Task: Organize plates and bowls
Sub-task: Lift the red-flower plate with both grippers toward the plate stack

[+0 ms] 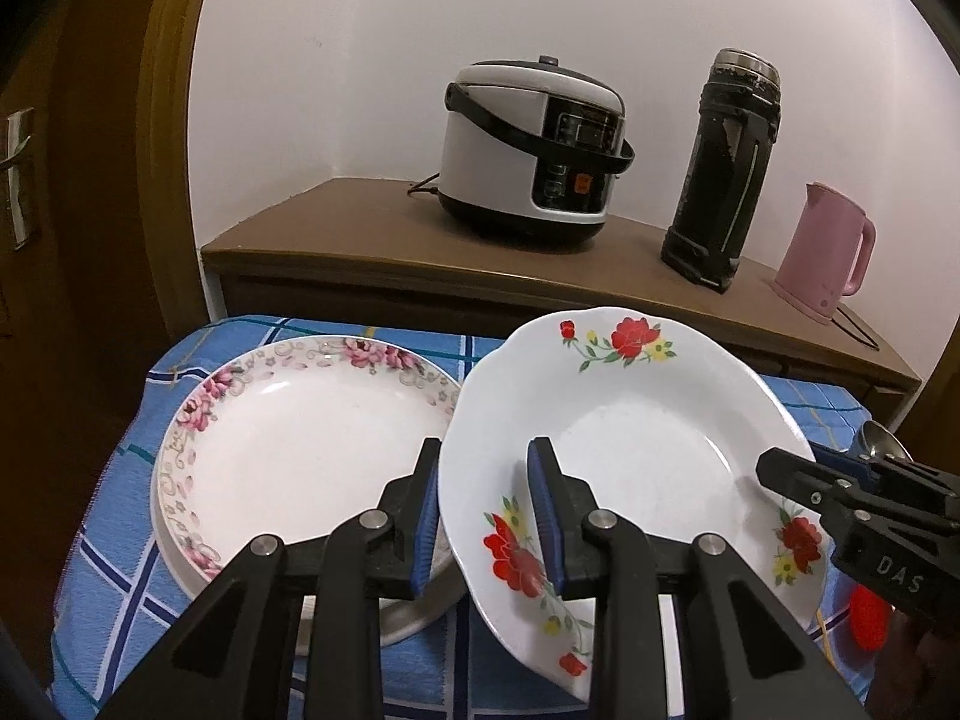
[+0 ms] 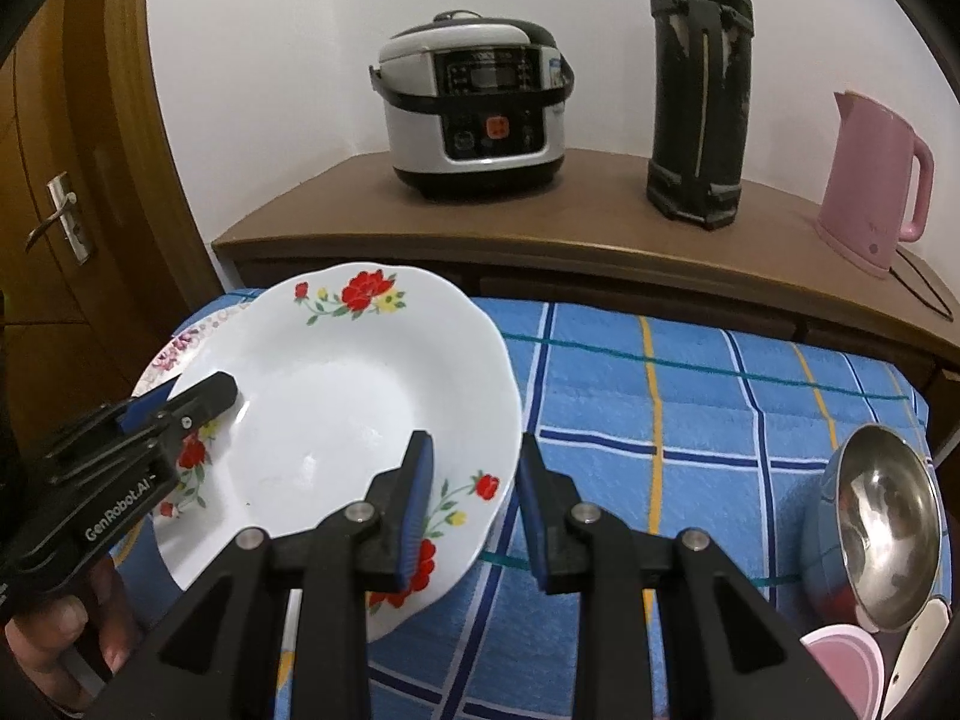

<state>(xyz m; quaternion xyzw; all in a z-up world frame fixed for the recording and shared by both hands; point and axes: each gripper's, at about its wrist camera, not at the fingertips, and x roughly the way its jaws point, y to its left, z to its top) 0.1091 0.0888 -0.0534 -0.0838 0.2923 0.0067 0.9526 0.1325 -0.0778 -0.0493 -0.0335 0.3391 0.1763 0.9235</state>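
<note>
Red-flowered plate (image 1: pixel 630 438) held tilted above the blue checked cloth (image 2: pixel 690 396), lifted clear of it, gripped at both sides. Left gripper (image 1: pixel 486 516) closed on the near-left rim, one blue-padded finger (image 1: pixel 546 516) on the upper face and the other under the edge. Right gripper (image 2: pixel 471 510) closed on the opposite rim, its left finger (image 2: pixel 417 510) lying on the plate's face, the right finger below the edge and outside it. Pink-flowered plate (image 1: pixel 288 420) flat on the cloth just left of the held plate, on top of another dish whose pale rim (image 1: pixel 414 618) shows beneath it; the red-flowered rim overlapping its right edge from above. Steel bowl (image 2: pixel 888 528) at the right end of the cloth, tipped on its side against a blue piece, with a pink cup rim (image 2: pixel 846 672) near it. Behind the cloth, a brown bench (image 1: pixel 336 222) carrying a rice cooker (image 1: pixel 534 150), a tall dark flask (image 1: pixel 726 168) and a pink kettle (image 1: pixel 828 252), all upright and well apart. Wooden door (image 2: pixel 60 222) at the far left. Part of a hand (image 2: pixel 54 630) around the left gripper's handle.
</note>
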